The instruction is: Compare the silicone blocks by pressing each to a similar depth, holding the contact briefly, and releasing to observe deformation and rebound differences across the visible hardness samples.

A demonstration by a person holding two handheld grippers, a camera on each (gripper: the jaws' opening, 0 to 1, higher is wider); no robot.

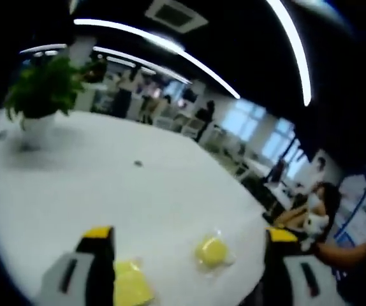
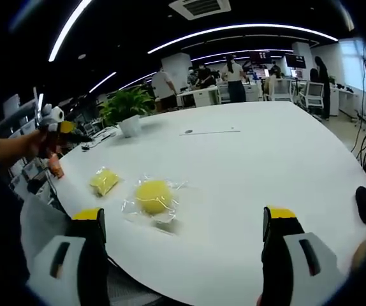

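Two yellow silicone samples lie near the white table's (image 2: 253, 159) near edge in the right gripper view: a flat squarish yellow block (image 2: 104, 181), then a round yellow puck (image 2: 153, 196) on clear plastic wrap. Both are dull, smooth, undented. Left gripper (image 1: 189, 248) and right gripper (image 2: 183, 223) each stand with jaws wide apart, holding nothing.

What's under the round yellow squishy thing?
The round yellow silicone block lies in a clear plastic wrapper on the white table. What lies directly beneath the block is covered by it.
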